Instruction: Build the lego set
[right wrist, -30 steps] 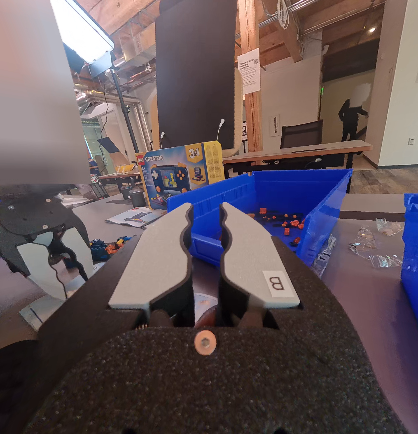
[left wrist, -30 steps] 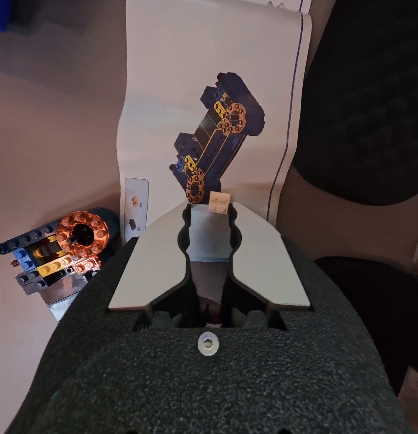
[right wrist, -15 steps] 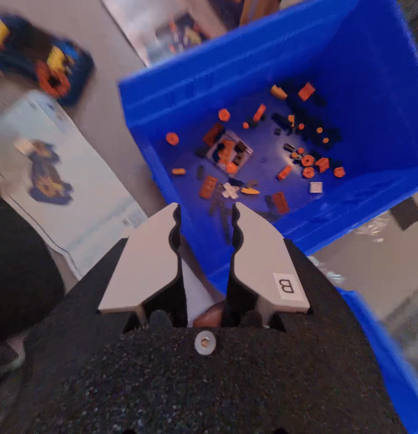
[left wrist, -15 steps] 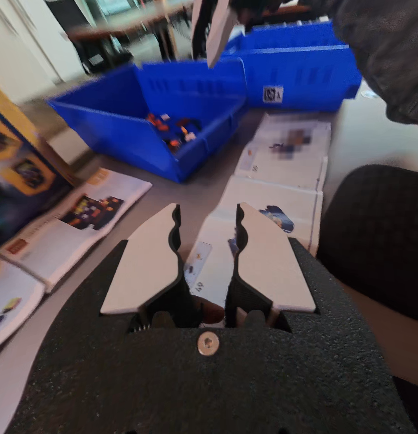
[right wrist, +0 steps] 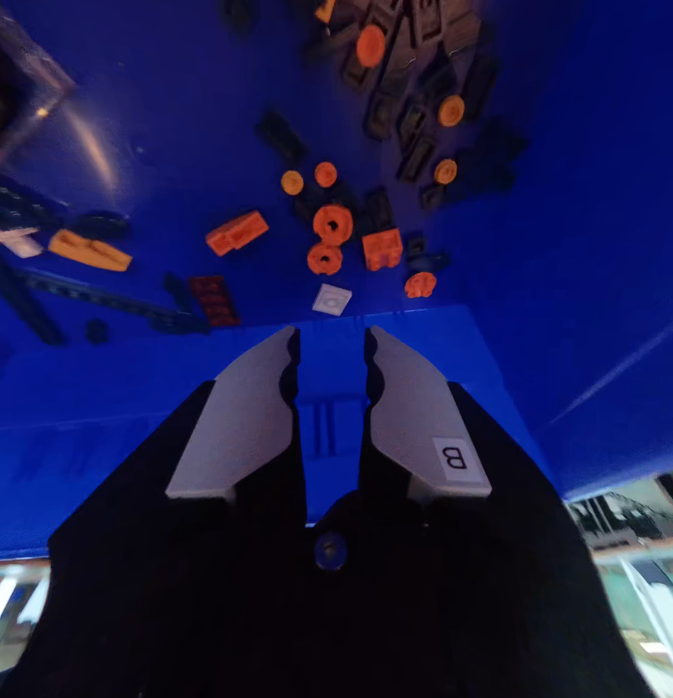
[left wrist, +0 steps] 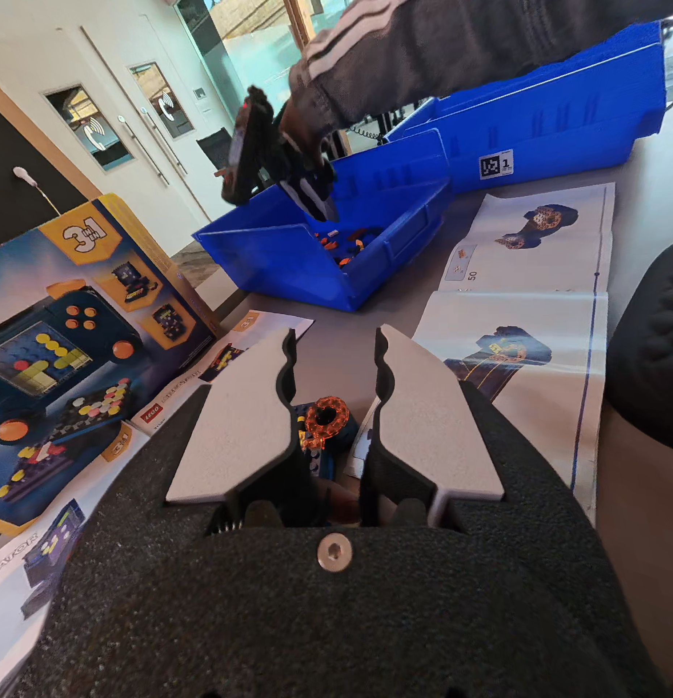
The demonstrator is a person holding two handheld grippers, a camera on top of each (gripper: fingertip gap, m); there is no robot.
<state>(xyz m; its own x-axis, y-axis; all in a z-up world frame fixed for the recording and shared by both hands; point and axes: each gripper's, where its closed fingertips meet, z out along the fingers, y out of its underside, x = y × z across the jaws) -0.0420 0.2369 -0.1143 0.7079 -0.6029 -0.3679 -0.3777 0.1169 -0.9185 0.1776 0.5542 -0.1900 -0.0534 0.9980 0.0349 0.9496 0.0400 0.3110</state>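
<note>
Partly hidden between the open, empty left gripper (left wrist: 333, 336) fingers: a studded orange ring (left wrist: 326, 414). Right gripper (right wrist: 331, 332), open, empty, inside blue bin (right wrist: 554, 264); blurred bricks (right wrist: 329, 224).

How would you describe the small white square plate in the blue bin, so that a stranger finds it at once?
Look inside the blue bin, on its floor just ahead of the open right gripper. The white square plate lies nearest the fingertips, below the orange round pieces; nothing else nearby is white.

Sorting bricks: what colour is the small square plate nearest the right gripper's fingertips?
White, clearest in the right wrist view.
</note>
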